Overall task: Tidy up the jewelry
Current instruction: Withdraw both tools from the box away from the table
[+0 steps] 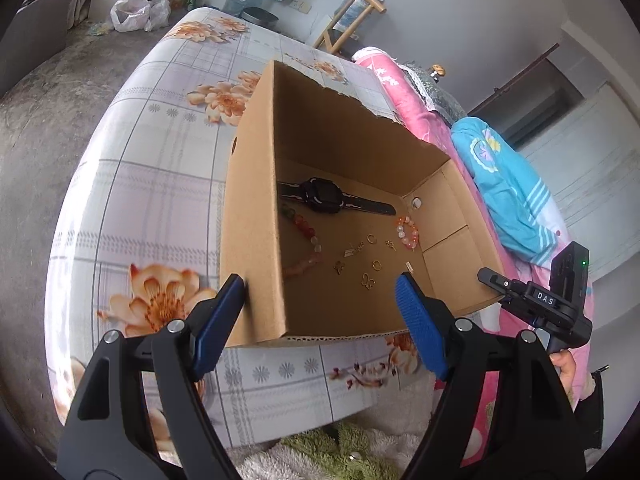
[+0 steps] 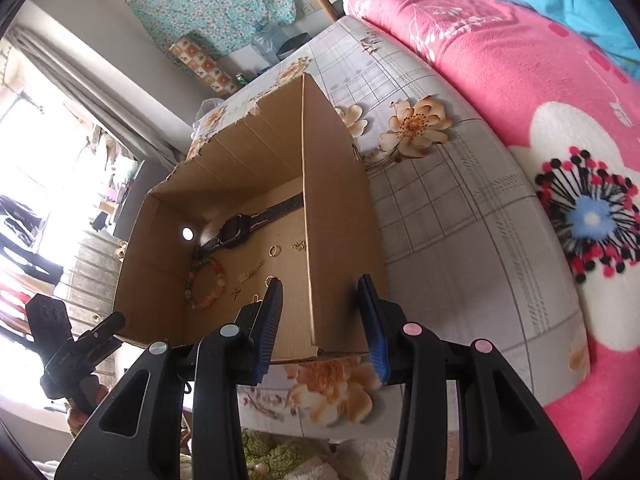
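Note:
An open cardboard box (image 1: 248,184) stands on a flowered cloth. On its floor lie a black watch (image 1: 322,196), an orange bead bracelet (image 1: 408,232), a red-and-green bead string (image 1: 304,228) and several small gold pieces (image 1: 366,280). My left gripper (image 1: 320,280) is open and straddles the box's near left corner: one pad is outside the wall, the other over the inside. My right gripper (image 2: 320,282) is open astride the box's right wall (image 2: 340,220), not pressing on it. The watch (image 2: 236,232), a bead bracelet (image 2: 206,284) and gold pieces (image 2: 274,250) show in the right wrist view.
The flowered cloth (image 1: 160,184) covers the surface around the box. A pink blanket (image 2: 520,80) and a blue garment (image 1: 508,184) lie to the right. A fluffy green-and-white textile (image 1: 340,452) lies below the near edge. A white plastic bag (image 1: 138,8) sits on the floor.

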The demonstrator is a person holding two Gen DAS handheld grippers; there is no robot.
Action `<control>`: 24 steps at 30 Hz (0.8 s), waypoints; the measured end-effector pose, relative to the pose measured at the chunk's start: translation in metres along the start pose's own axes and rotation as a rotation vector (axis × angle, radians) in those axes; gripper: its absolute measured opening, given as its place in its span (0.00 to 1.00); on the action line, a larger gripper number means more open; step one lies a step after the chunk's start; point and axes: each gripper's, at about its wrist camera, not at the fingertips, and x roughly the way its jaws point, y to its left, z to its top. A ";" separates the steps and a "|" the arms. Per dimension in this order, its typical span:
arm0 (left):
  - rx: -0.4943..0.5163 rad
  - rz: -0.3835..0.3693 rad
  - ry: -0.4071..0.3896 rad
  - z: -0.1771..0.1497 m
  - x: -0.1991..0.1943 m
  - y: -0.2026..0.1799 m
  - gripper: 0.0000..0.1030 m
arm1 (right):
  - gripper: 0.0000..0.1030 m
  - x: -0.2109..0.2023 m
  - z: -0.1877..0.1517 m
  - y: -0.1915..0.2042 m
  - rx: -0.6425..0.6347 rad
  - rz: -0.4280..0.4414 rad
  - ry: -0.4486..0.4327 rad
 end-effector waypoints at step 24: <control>0.160 0.330 -0.247 -0.074 -0.052 -0.062 0.92 | 0.91 -0.072 -0.106 0.054 -0.291 -0.305 -0.261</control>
